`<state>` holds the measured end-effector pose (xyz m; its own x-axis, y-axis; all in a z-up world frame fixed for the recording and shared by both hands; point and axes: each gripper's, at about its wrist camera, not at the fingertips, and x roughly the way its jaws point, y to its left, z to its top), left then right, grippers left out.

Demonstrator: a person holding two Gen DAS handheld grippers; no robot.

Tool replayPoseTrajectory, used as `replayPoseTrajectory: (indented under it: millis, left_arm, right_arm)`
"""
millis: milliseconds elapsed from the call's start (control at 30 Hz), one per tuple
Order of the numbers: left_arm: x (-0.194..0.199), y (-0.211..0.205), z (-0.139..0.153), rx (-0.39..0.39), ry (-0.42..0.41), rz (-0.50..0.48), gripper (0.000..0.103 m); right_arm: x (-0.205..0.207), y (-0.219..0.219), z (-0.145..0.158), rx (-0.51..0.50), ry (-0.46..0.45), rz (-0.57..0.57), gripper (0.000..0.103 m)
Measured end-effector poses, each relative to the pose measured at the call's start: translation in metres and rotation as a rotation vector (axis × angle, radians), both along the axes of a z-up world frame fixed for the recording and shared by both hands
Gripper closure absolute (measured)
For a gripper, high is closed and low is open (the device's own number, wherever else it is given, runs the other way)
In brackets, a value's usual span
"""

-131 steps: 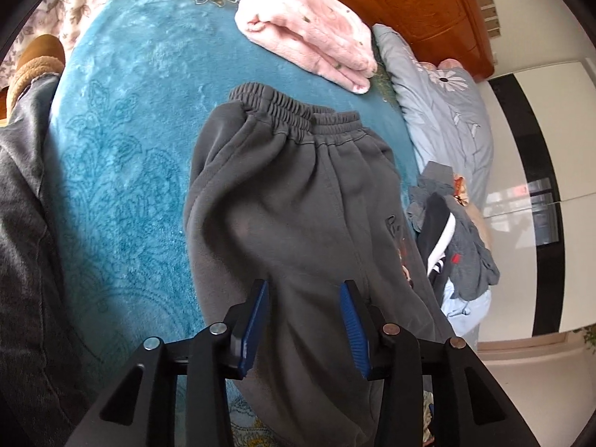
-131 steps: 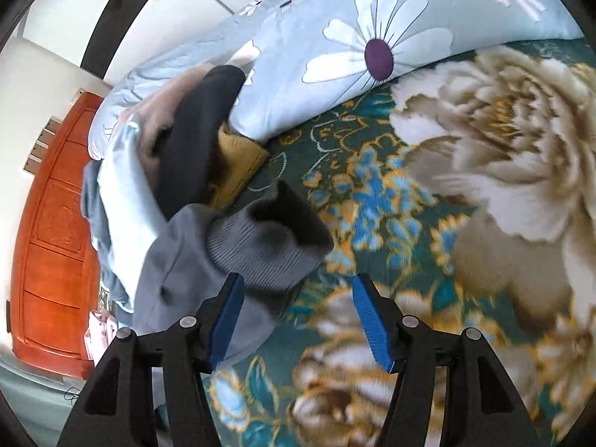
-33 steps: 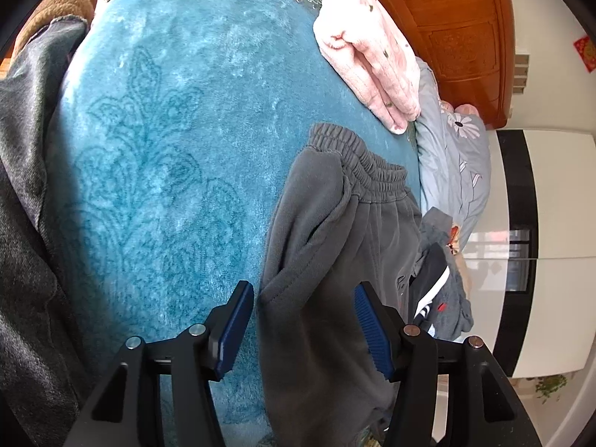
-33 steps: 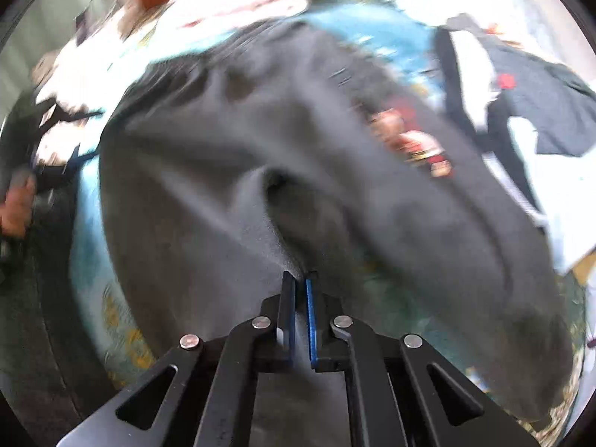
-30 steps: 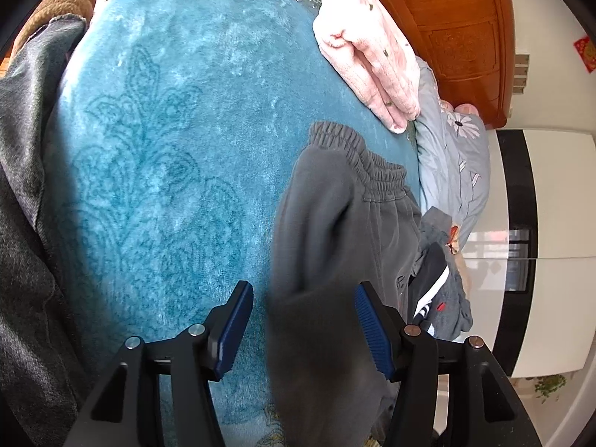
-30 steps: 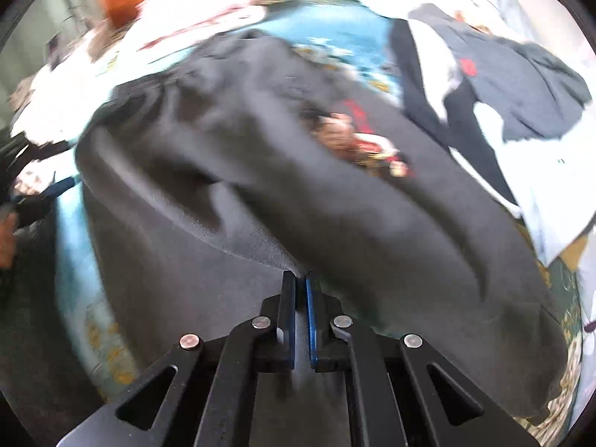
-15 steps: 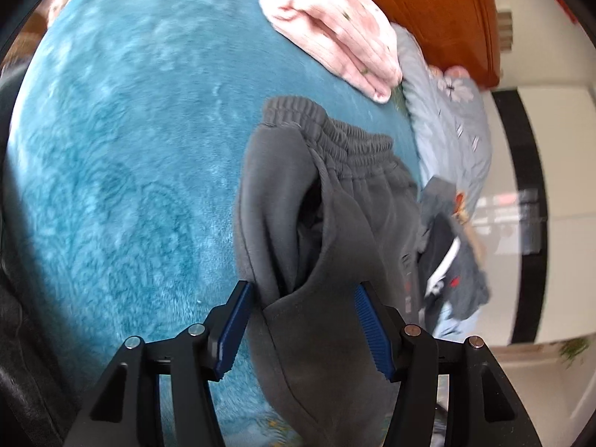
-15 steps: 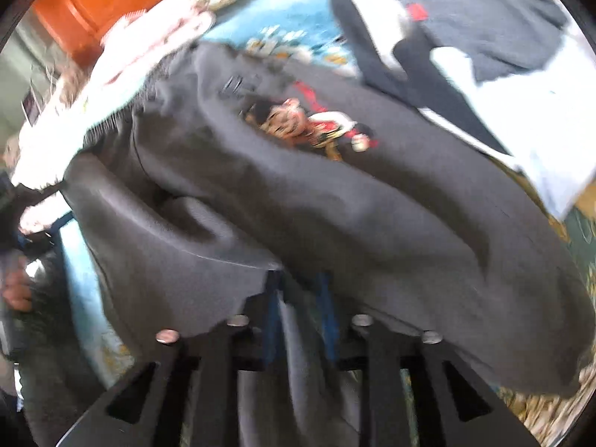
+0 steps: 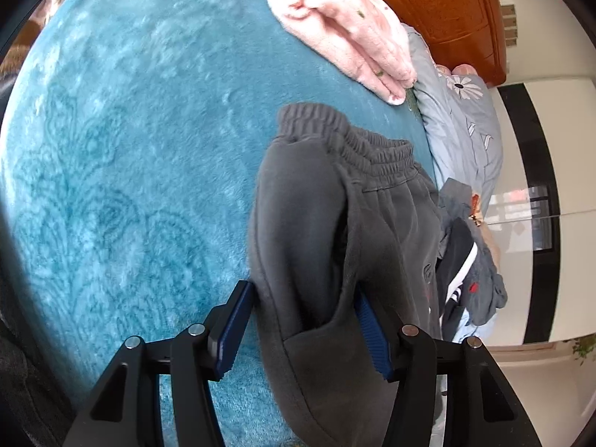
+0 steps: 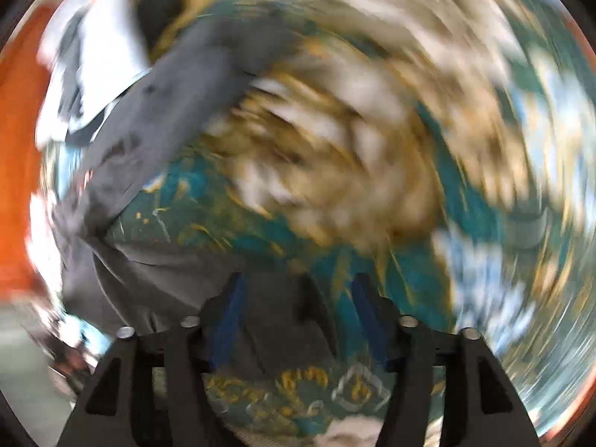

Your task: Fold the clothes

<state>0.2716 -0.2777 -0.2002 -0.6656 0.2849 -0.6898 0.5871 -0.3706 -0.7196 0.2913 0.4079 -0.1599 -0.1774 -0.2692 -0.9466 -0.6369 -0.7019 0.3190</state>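
- Since half a second ago my right tongs have let go: they were pinched together on the leg fabric of the dark grey sweatpants, and now they stand apart, the right wrist view smeared by fast motion.
- My left tongs are apart as before, with a ridge of the sweatpants' folded edge standing between the blue pads but not clamped.
- The sweatpants lie on the teal blanket of the bed, one leg laid over the other lengthwise, elastic waistband at the far end near the folded pink garment.
- I judge the lengthwise fold done and the crosswise fold not yet begun.
- Next I would need both tongs on the cuff end, or one at each side of it, to carry it up toward the waistband; in the blurred right view I cannot tell where the cuffs lie.
- A heap of unfolded clothes waits just beside the sweatpants.
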Motion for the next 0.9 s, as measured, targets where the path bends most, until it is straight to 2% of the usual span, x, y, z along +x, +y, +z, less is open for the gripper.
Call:
replayPoseTrajectory:
  millis: [67,267,367,467,567,633,667,700,767,900]
  left_arm:
    - [0.004,-0.002,-0.003,0.024,0.014,0.009,0.044]
    - [0.013,-0.004,-0.005,0.066,0.043,0.016,0.044]
    - [0.015,-0.005,-0.004,0.077,0.058,0.021,0.045]
    - [0.017,-0.005,-0.004,0.087,0.072,0.026,0.048]
    - [0.02,-0.005,-0.003,0.099,0.082,0.039,0.058]
    - [0.02,-0.003,-0.001,0.089,0.069,0.041,0.071]
    - [0.019,-0.002,0.003,0.066,0.056,0.041,0.079]
    - [0.018,-0.001,0.007,0.044,0.043,0.041,0.09]
    - [0.017,0.002,0.016,0.001,0.024,0.042,0.093]
    - [0.014,0.0,0.059,-0.055,0.087,0.033,0.094]
  right_arm:
    - [0.016,-0.002,-0.015,-0.059,-0.005,-0.073,0.041]
    - [0.035,-0.018,-0.039,-0.13,-0.032,-0.157,0.04]
    - [0.035,-0.022,-0.037,-0.155,-0.002,-0.197,0.041]
    - [0.03,-0.034,-0.035,-0.201,0.04,-0.228,0.047]
    - [0.023,-0.037,-0.027,-0.173,0.046,-0.274,0.058]
    - [0.018,-0.04,-0.022,-0.153,0.047,-0.3,0.07]
    - [0.014,-0.041,-0.018,-0.134,0.035,-0.294,0.081]
    - [0.011,-0.042,-0.014,-0.115,0.022,-0.288,0.084]
    - [0.003,-0.045,-0.005,-0.081,0.013,-0.261,0.087]
    - [-0.011,-0.037,0.035,-0.049,0.081,-0.24,0.089]
